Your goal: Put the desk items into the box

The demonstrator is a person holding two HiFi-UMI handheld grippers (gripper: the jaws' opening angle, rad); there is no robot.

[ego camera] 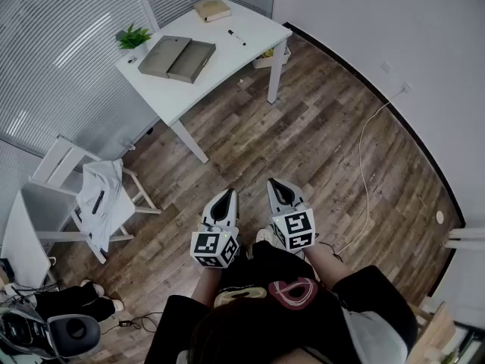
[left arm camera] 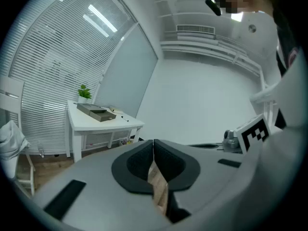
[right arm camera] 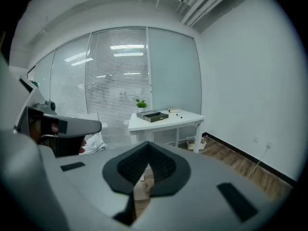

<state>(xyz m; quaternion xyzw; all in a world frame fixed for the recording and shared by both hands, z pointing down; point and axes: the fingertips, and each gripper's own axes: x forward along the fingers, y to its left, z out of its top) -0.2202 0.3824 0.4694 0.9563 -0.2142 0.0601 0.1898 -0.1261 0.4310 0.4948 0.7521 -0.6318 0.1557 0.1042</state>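
Jaws pressed together on both left gripper [left arm camera: 153, 150] and right gripper [right arm camera: 147, 153], nothing pinched. Both held at body over wooden floor [ego camera: 318, 135], well apart from white table [ego camera: 227, 61]. Box [ego camera: 177, 57] open on tabletop toward left corner, just beside plant [ego camera: 133, 36]; no item visible inside. Notebook [ego camera: 211, 9] at far corner, pen [ego camera: 237, 38] near right edge, both outside box. Judgement: nothing packed; walk-up and every pick left.

Counter [ego camera: 227, 65] white. Box [ego camera: 176, 58] grey-brown. Plant [ego camera: 133, 36] at counter's 9 o'clock green. Book [ego camera: 211, 9] tan. Floor [ego camera: 318, 142] brown wood-grain. Left gripper [ego camera: 224, 200] and right gripper [ego camera: 276, 186] grey, markers black-and-white squares.
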